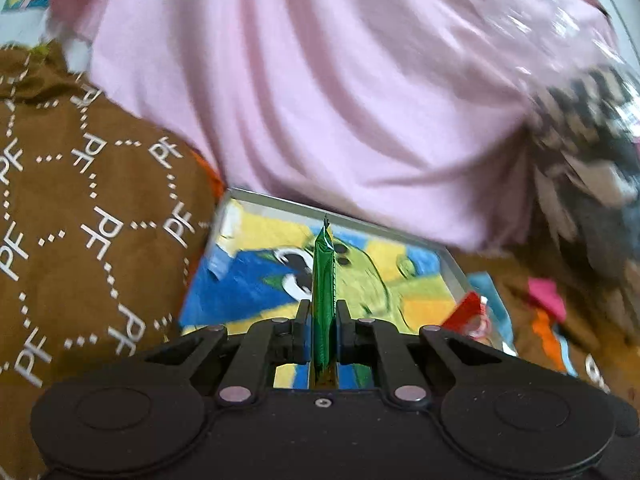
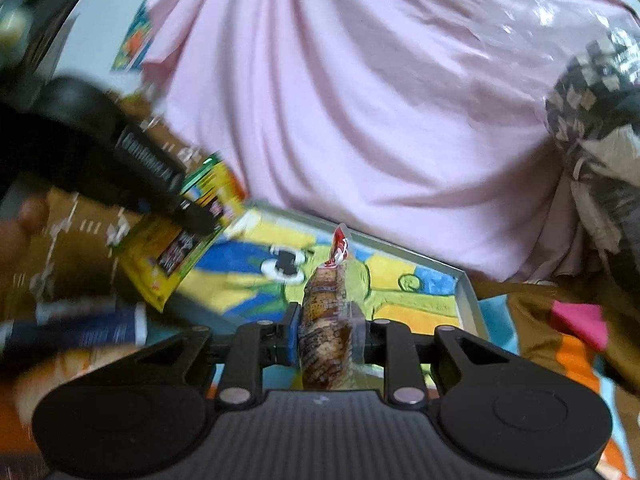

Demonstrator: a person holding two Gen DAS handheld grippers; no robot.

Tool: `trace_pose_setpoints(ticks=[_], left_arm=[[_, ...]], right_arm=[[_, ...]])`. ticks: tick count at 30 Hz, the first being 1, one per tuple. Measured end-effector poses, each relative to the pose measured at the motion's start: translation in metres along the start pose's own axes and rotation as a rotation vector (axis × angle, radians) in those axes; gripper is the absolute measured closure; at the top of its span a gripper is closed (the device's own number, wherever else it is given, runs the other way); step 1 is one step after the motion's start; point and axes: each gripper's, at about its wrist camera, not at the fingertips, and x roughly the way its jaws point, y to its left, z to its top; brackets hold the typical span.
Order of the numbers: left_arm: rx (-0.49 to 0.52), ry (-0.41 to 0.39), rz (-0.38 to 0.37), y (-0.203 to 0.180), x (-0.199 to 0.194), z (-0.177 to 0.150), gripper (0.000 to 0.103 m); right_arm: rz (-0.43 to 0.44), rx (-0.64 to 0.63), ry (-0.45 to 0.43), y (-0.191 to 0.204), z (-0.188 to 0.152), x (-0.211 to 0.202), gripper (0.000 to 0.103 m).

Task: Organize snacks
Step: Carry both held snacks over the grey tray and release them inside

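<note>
Two hand-held grippers, each clamped on one snack: left point(image 1: 324, 316) green packet point(image 1: 324, 280), right point(image 2: 326, 322) wrapped pastry point(image 2: 322, 320).

Fingers point(image 1: 305, 322) pinch green packet point(image 1: 324, 280) above tray point(image 1: 454, 270)

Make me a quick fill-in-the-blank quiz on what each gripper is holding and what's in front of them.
1. The left gripper is shut on a thin shiny ____ foil packet.
2. The right gripper grips a clear-wrapped brown pastry with a ____ top.
3. Both point toward a shallow cartoon-printed ____.
4. Behind hangs a draped ____ cloth.

Missing: green; red; tray; pink
</note>
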Motion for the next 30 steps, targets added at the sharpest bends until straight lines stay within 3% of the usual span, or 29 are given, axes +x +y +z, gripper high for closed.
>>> trace_pose_setpoints(ticks=[5,16,22,25,26,27,30], left_arm=[[-0.088,-0.005,-0.005,0.014,0.035,0.011,0.092],[-0.061,0.060,0.011,0.027,0.080,-0.007,0.092],[-0.045,0.070,0.063,0.029,0.086,-0.009,0.089],[0.014,0.047,0.133,0.024,0.085,-0.007,0.073],[0.029,0.039,0.149,0.022,0.084,-0.006,0.064],[0.040,0.030,0.162,0.021,0.083,-0.006,0.052],[0.045,-0.002,0.177,0.017,0.077,-0.003,0.036]], right_arm=[[0.038,0.158,-0.005,-0.014,0.012,0.031,0.076],[0.128,0.379,0.068,-0.036,-0.015,0.093,0.075],[0.098,0.421,0.090,-0.041,-0.024,0.097,0.069],[0.067,0.412,0.096,-0.042,-0.026,0.099,0.061],[0.054,0.407,0.097,-0.042,-0.025,0.098,0.057],[0.038,0.400,0.098,-0.042,-0.026,0.098,0.054],[0.006,0.374,0.091,-0.042,-0.024,0.094,0.040]])
